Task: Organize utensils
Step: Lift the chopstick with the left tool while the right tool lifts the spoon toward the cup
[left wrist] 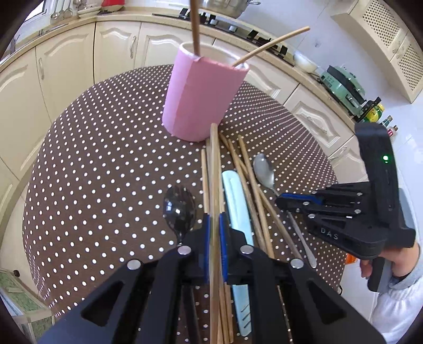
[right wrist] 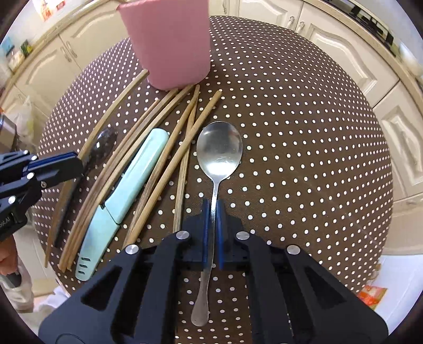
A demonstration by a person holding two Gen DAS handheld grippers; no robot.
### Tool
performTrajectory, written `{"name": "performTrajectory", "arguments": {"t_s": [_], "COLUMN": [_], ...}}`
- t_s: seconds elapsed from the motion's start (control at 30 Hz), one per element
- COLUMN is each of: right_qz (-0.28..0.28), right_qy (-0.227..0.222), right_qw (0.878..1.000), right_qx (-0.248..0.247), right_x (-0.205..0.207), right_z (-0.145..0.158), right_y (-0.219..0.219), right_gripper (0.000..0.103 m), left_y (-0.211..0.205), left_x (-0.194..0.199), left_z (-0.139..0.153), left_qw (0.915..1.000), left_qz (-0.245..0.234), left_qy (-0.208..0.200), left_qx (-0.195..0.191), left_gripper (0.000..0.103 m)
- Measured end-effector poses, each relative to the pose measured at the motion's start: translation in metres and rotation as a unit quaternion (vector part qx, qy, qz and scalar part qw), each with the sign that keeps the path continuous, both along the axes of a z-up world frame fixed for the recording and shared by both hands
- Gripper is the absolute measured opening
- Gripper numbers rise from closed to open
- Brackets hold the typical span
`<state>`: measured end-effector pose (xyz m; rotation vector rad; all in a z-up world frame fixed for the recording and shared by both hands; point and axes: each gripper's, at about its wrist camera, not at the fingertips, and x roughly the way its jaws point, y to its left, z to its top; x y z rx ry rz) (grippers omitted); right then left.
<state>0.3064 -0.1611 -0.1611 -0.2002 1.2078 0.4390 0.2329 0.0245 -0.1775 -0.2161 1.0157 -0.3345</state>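
Location: a home kitchen. Evidence: cream cabinets [left wrist: 66,68] with raised-panel doors run beneath a curved countertop [left wrist: 164,12]. A black gas hob [left wrist: 238,29] is set into that countertop, with a steel pot [left wrist: 224,5] on it. A green appliance [left wrist: 343,84] and bottles [left wrist: 380,116] stand further along. Ladles [left wrist: 62,10] hang by the wall. The round bench [left wrist: 92,158] carries a brown, white-dotted cloth.

Round bench [left wrist: 105,158] covered in brown white-dotted cloth, ringed by cream panelled cabinets [left wrist: 66,66], black hob [left wrist: 238,26] set into the counter, white tiled wall [left wrist: 304,13], bright daylight throughout
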Motion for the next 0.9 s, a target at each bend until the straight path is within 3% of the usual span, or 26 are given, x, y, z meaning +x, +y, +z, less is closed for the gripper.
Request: {"name": "performTrajectory", "arguments": {"t_s": [0.23, 0.43, 0.73, 0.9], "right_qz": [-0.024, -0.028, -0.019, -0.014], "right_qy": [-0.043, -0.102, -0.194, -0.234], "right_qw": [0.996, 0.983, 0.953, 0.936], "right_qx": [0.073, 0.150, 0.233, 0.262], "right_x": [-0.011, -0.027, -0.049, -0.042], "right_z": [0.015, 0.048, 0.107, 0.133], "right_y": [-0.034, -0.058, -0.062, -0.061], "right_gripper": [0.004, 0.004, 0.004, 0.004], "left_y": [-0.008, -0.017, -0.025, -0.027], "left_x": [-0.014, -0.030, -0.037, -0.025], "left_z": [0.022, 0.046, 0.085, 0.111], "left_qw": [0.9978, 0.9880, 0.9621, 0.9384], "left_qz": [-0.011, -0.012, 0.001, 0.033], "left_qy": [-0.065, -0.152, -0.268, -0.341], "left_qx": [-0.012, -0.023, -0.050, -0.043], "left_gripper": [0.007, 0.007, 0.007, 0.007]}}
